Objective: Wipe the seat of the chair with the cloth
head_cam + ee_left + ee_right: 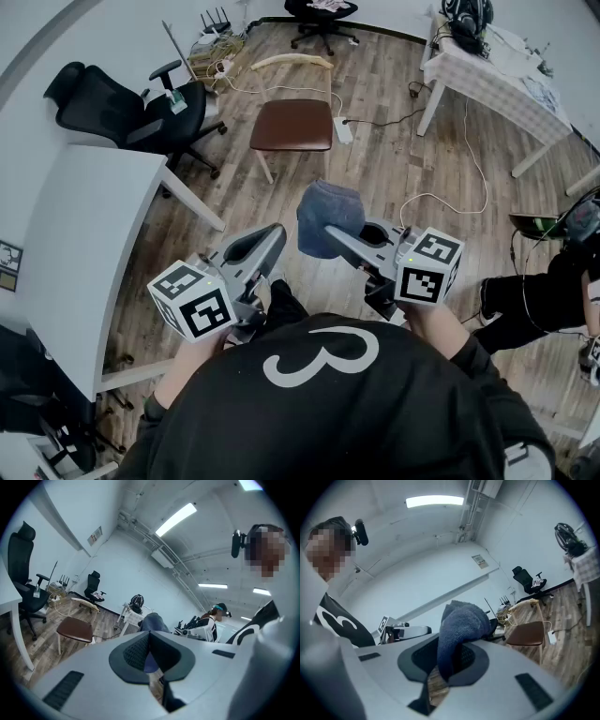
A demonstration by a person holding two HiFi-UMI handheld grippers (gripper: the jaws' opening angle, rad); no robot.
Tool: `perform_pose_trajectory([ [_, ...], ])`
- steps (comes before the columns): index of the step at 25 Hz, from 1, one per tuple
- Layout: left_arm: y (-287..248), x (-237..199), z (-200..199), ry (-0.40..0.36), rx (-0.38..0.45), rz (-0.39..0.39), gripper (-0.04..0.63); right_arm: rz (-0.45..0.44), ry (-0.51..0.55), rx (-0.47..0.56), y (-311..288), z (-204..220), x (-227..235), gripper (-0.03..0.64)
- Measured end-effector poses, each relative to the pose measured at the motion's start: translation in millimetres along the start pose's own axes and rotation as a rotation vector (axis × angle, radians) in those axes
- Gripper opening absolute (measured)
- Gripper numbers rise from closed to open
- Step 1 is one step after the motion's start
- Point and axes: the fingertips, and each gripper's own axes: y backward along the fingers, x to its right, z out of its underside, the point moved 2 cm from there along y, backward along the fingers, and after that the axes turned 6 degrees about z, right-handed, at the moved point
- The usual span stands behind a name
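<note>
In front of the person, grippers: both held out side by side over the wood floor (394, 178), noses angled toward each other, marker cubes nearest the body.
Left gripper (274, 232): tilted up and to the right; jaws pressed together, nothing between the pads (136, 651).
Right gripper (330, 232): tilted up and to the left; jaws clamped on the cloth (328, 211).
Cloth: blue, bunched into a lump above the right jaw tips, in the air, one fold pinched between the pads; not touching the chair.
Chair (292, 125): brown seat, pale wooden back, standing ahead of both grippers and well apart from them.
Writing: white "3" on the person's black shirt (314, 356); wall sign (479, 561) too small to read.
Left edge: white table (84, 234), its corner near the left gripper; black office chair (112, 103) behind it.
Right edge: second table (497, 75) with a checked cover; another person (539, 291) low at the right.
Open room: floor boards between the grippers and the chair; white cable (450, 192) trails to the right of it.
</note>
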Motion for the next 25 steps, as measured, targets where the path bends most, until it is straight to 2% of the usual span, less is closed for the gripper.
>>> perform_pose_trajectory([
  [8, -12.7, -16.9, 4.9, 0.023, -0.036, 0.008, 0.014, 0.024, -0.029, 0.028, 0.0, 5.6, 13.7, 0.049],
  [15, -45.8, -33.0, -1.0, 0.065, -0.056, 0.07, 0.014, 0.077, -0.048, 0.023, -1.1, 3.4, 41.5, 0.051],
  [21, -65.0, -84.7, -14.4, 0.104, -0.052, 0.076, 0.014, 0.114, -0.056, 0.019, -31.6, -11.8, 81.5, 0.051],
  [25, -79.6, -131.8, -36.9, 0.132, -0.054, 0.082, 0.014, 0.13, -0.069, 0.016, -70.5, -30.5, 115.6, 0.051],
])
